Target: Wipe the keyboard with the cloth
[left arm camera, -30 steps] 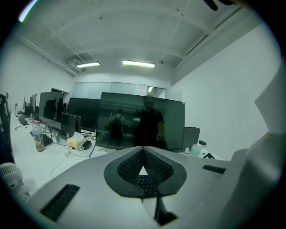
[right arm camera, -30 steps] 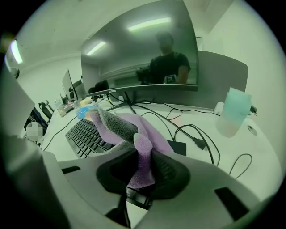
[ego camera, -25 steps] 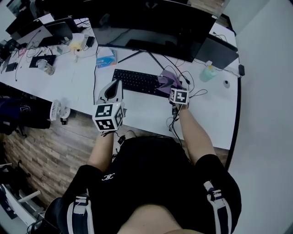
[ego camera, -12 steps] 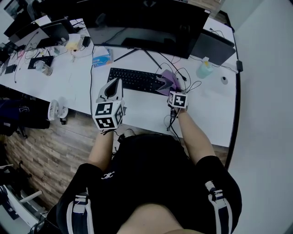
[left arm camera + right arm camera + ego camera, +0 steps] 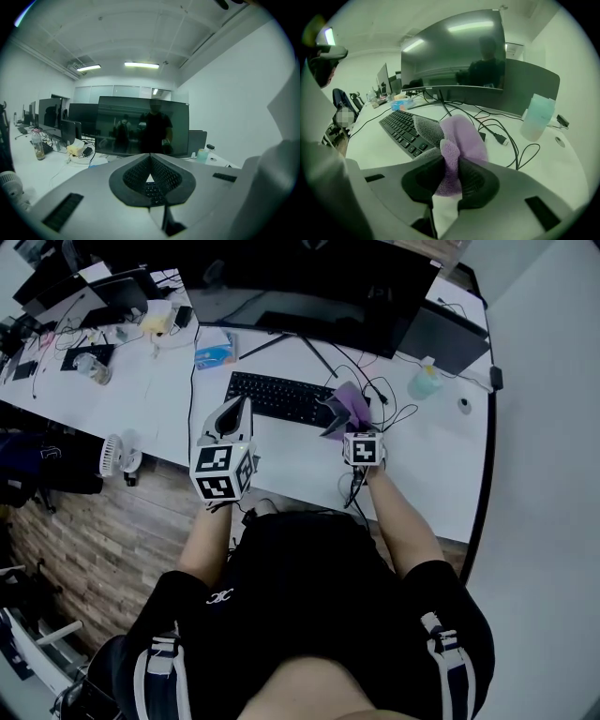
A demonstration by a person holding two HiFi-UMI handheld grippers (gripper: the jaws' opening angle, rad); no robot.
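Note:
A black keyboard [image 5: 279, 397] lies on the white desk [image 5: 300, 465] in front of a large dark monitor [image 5: 309, 292]. My right gripper [image 5: 349, 424] is shut on a purple and grey cloth [image 5: 343, 410], which hangs over the keyboard's right end. In the right gripper view the cloth [image 5: 457, 140] is pinched between the jaws [image 5: 451, 176], with the keyboard [image 5: 408, 131] to the left below it. My left gripper [image 5: 234, 418] hovers by the keyboard's left front, raised and pointing at the monitor [image 5: 140, 124]. Its jaws [image 5: 150, 164] are closed tip to tip with nothing held.
Black cables [image 5: 375, 395] run right of the keyboard. A pale green bottle [image 5: 424, 382] stands at the back right and a blue box [image 5: 216, 351] at the back left. The desk's front edge [image 5: 281, 502] is close to the person's body. More monitors and clutter [image 5: 94, 324] fill the left desk.
The right gripper with the cloth has drawn slightly back toward the person, off the keyboard's right end. The left gripper stays almost still.

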